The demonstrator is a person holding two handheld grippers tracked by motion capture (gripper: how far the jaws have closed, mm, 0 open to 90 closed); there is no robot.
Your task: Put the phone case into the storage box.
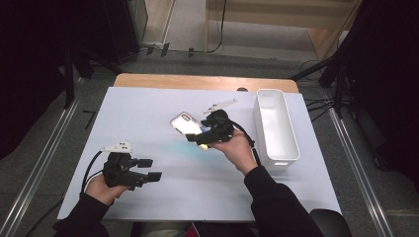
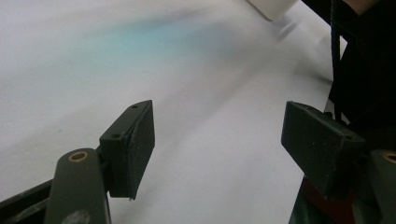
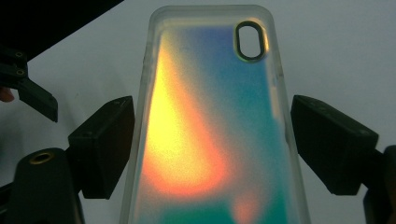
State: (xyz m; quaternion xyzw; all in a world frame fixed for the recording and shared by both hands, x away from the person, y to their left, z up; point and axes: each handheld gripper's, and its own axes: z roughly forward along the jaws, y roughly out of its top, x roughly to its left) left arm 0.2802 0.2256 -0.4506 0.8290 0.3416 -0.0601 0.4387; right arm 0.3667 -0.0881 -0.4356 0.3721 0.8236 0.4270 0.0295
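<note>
My left gripper (image 1: pixel 148 169) idles open, near edge of the table (image 1: pixel 148 106). My right gripper (image 1: pixel 196 138) clamps the phone case (image 1: pixel 185 123), lifted mid-table, long axis running away from the jaws; bin (image 1: pixel 284 155) lies rightward.

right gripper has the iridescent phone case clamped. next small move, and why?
Probably carry it right, toward the white rectangular plastic bin. The right gripper is shut on the iridescent clear-edged phone case, holding it above the white table sheet; the bin looks empty and near. The left gripper waits open, apart.
</note>
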